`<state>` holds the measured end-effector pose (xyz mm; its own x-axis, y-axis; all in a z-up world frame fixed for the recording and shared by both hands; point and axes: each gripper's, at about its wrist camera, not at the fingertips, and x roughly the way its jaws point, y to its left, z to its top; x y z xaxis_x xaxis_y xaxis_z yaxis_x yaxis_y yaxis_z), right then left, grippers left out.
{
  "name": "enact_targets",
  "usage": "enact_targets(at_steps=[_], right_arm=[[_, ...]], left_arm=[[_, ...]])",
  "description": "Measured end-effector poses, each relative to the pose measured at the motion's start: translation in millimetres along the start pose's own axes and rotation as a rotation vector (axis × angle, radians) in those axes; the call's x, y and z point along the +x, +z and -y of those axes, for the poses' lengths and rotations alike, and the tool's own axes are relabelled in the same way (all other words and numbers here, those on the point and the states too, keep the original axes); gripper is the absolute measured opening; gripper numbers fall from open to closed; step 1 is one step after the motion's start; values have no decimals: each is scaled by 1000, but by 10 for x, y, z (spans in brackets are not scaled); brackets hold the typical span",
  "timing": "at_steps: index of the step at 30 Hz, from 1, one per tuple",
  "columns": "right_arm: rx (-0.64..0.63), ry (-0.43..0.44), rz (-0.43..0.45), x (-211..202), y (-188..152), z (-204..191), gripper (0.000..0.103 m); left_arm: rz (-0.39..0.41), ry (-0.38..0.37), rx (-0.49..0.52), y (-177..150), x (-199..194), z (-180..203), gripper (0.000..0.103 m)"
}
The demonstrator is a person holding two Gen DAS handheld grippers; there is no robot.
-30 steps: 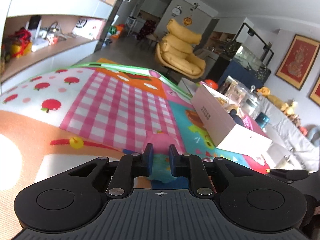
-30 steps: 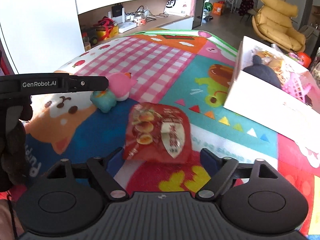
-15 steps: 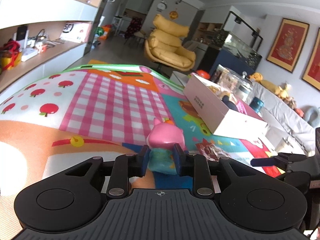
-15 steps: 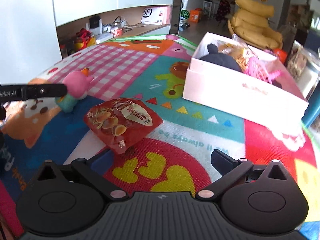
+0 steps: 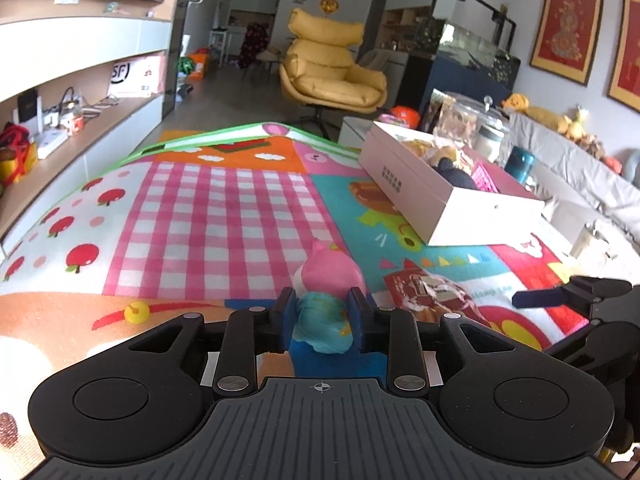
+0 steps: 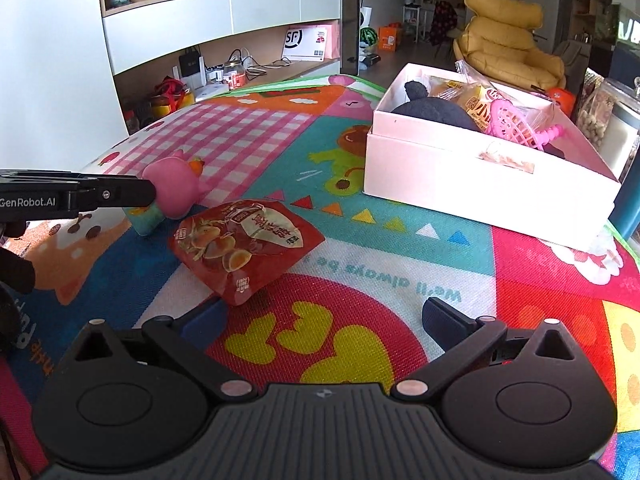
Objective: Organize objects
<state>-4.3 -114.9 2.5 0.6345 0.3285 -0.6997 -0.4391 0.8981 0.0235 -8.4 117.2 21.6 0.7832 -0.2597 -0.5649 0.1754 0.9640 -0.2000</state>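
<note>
My left gripper (image 5: 322, 312) is shut on a pink and teal toy figure (image 5: 326, 292), held just above the colourful play mat (image 5: 208, 216). The toy also shows in the right wrist view (image 6: 172, 188), with the left gripper's finger (image 6: 108, 194) against it. A red snack packet (image 6: 244, 244) lies flat on the mat beside the toy; it also shows in the left wrist view (image 5: 432, 292). My right gripper (image 6: 324, 316) is open and empty, low over the mat just behind the packet. A white box (image 6: 480, 176) holding several items stands at the far right.
The white box (image 5: 432, 196) holds a dark plush (image 6: 436, 110), snack bags and a pink plastic racket (image 6: 516, 124). A low shelf unit (image 6: 224, 64) with clutter lines the left wall. A yellow armchair (image 5: 332, 76) stands beyond the mat. A sofa (image 5: 580, 168) runs along the right.
The left gripper has lifted the pink toy slightly and turned right. The right gripper has pulled back from the red packet and its jaws stand wider open.
</note>
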Motion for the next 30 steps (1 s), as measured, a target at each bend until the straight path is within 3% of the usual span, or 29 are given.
enact_targets(at_steps=[3,4,7,12,16,20,27,30], right_arm=[[-1,1,0,4,0,-1,103],[-2,2,0,4,-1,-2,103],[-13,3,-4,5,-3,-3,103],[-20,11,-8,-3,5,-1,103],[-25,17,-13,-4,24,-10,103],[-45,46,-15,20,55,-66,103],[-51,44,-4,18,40,-86,103],[-49,44,-1,16,39,-88,103]], left_arm=[[-23,0,35,11,-13,43,36],[-36,-3,48,11,-9,61,43],[-116,-84,69,-1,66,100,44],[-73,-32,58,-35,145,157,42],[-37,-53,30,37,129,162,40],[-68,-73,78,47,82,228,39],[-127,34,4,5,115,41,41],[-130,69,-36,20,113,-45,36]])
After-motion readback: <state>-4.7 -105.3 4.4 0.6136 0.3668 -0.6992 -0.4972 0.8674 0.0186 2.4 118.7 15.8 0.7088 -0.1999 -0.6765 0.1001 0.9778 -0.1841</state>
